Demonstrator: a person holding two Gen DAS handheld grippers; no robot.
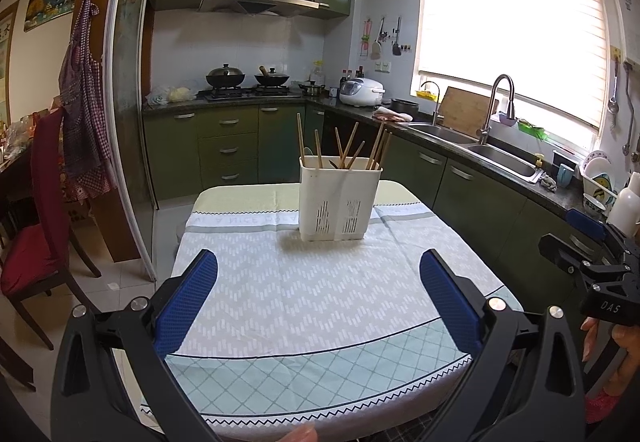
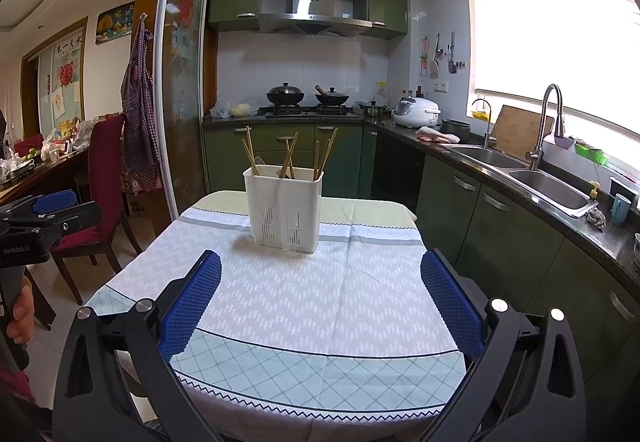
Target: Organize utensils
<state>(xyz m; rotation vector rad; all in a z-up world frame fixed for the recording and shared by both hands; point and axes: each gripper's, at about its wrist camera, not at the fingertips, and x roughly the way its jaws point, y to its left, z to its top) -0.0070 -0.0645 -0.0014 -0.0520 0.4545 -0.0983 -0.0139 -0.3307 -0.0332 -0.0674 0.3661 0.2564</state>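
With chopsticks standing in the white holder at the table's far middle, sorting looks done or unstarted, while left gripper and right gripper gape wide, empty.

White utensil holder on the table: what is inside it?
The white utensil holder holds several wooden chopsticks leaning at different angles, and a pale utensil tip shows at its left side. Its walls hide their lower ends and anything lying at the bottom.

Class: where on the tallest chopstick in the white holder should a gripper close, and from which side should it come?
Grip the tallest chopstick on its bare upper shaft, coming from above: its lower end sits inside the white holder, and it stands near-upright, apart from the others.
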